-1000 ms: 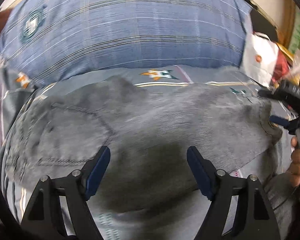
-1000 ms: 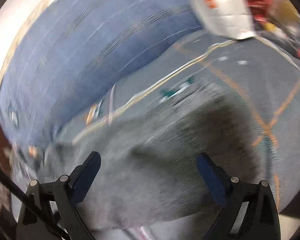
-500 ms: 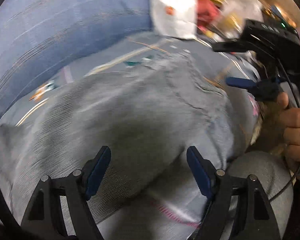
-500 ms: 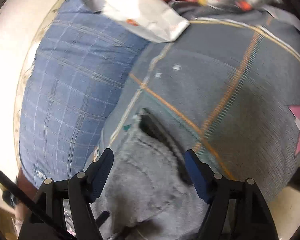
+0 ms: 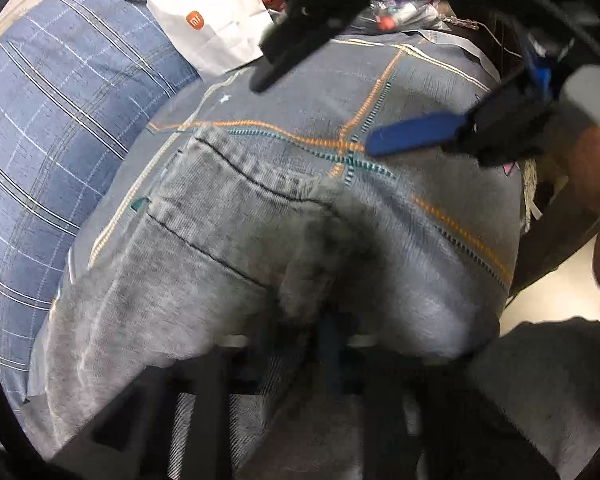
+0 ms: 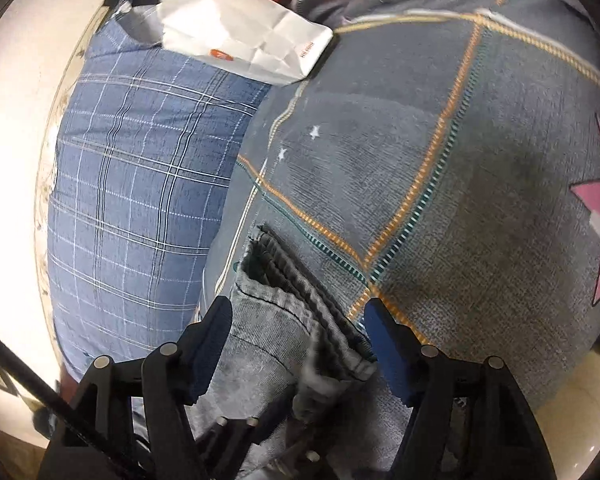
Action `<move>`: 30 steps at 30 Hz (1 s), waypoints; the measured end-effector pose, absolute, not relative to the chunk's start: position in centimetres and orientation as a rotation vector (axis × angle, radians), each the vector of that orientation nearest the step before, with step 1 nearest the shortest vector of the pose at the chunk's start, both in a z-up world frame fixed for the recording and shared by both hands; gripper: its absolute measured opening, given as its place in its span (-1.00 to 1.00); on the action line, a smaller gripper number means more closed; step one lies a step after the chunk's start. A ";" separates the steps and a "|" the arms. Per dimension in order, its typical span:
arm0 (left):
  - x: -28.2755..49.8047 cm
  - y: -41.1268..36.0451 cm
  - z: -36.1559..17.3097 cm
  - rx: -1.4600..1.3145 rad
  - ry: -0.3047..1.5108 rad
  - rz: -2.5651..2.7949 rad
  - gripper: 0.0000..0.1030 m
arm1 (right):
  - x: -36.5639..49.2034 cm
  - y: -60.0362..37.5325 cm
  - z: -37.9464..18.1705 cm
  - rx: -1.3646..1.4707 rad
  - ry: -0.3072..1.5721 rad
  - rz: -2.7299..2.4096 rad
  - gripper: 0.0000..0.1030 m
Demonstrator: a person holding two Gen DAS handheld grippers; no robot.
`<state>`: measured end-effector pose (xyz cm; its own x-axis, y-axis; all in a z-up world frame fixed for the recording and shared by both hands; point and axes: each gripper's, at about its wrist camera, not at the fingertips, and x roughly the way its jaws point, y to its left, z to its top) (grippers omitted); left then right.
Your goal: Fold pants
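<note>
Grey pants on the bed, both hand-held grippers at the waistband end

Left wrist view: the pants (image 5: pixel 228 264) lie on the bedspread (image 5: pixel 440 80), a blue plaid pillow (image 5: pixel 60 140) at 9 o'clock and a white paper bag (image 5: pixel 216 28) at 12. The left hand-held gripper (image 5: pixel 332 344) has just been closing — its fingers are pinched narrow on pants fabric at 6 o'clock. Right wrist view: the right hand-held gripper (image 6: pixel 300 320) has just been closing but stands wide, the waistband (image 6: pixel 300 292) between its fingers, unpressed.
</note>
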<state>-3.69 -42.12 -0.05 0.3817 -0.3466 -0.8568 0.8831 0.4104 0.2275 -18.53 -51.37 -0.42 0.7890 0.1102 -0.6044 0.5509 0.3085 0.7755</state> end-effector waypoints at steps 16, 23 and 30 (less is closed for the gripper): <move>-0.4 -37.8 3.1 0.316 0.982 -0.927 -0.79 | -14.1 -48.6 -0.2 1.189 0.723 -0.076 -0.49; 0.4 -32.8 7.3 0.105 0.969 -0.931 -0.72 | -12.7 -43.0 7.8 0.924 0.611 0.050 -0.61; 3.0 -17.9 9.5 -0.146 0.936 -0.875 0.01 | -8.8 -33.0 11.9 0.688 0.682 0.202 -0.61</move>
<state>3.00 -17.92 9.48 0.2872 -0.7111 -0.6417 0.5922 0.6584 -0.4646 -8.79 -33.04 11.86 0.7669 0.3866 -0.5122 0.0460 0.7630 0.6448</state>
